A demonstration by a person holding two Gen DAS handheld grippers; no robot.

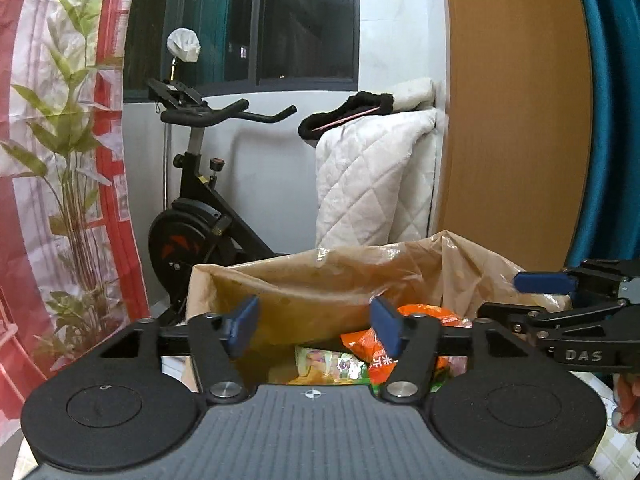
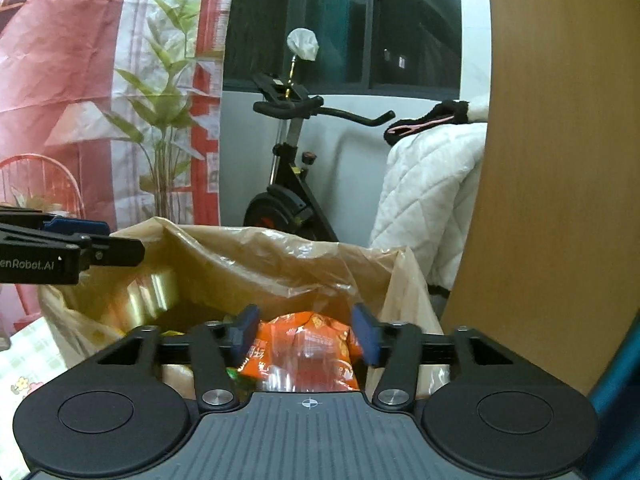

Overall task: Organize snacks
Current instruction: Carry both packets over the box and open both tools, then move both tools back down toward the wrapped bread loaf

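A box lined with a tan plastic bag [image 1: 320, 280] holds snack packets. An orange packet [image 1: 368, 344] and a green-yellow packet [image 1: 324, 366] lie inside. My left gripper [image 1: 314, 326] is open and empty above the box's near rim. My right gripper [image 2: 306, 334] is open over the box, with the orange packet [image 2: 304, 352] between and below its jaws; I cannot tell if they touch it. The right gripper also shows at the right edge of the left wrist view [image 1: 560, 300]. The left gripper shows at the left edge of the right wrist view [image 2: 80, 246].
An exercise bike [image 1: 200, 216] stands behind the box by the wall. A white quilt [image 1: 372, 176] hangs to its right. A wooden panel [image 1: 516, 120] rises at the right. A patterned tablecloth [image 2: 24, 364] lies under the box. A red printed backdrop [image 1: 48, 160] fills the left.
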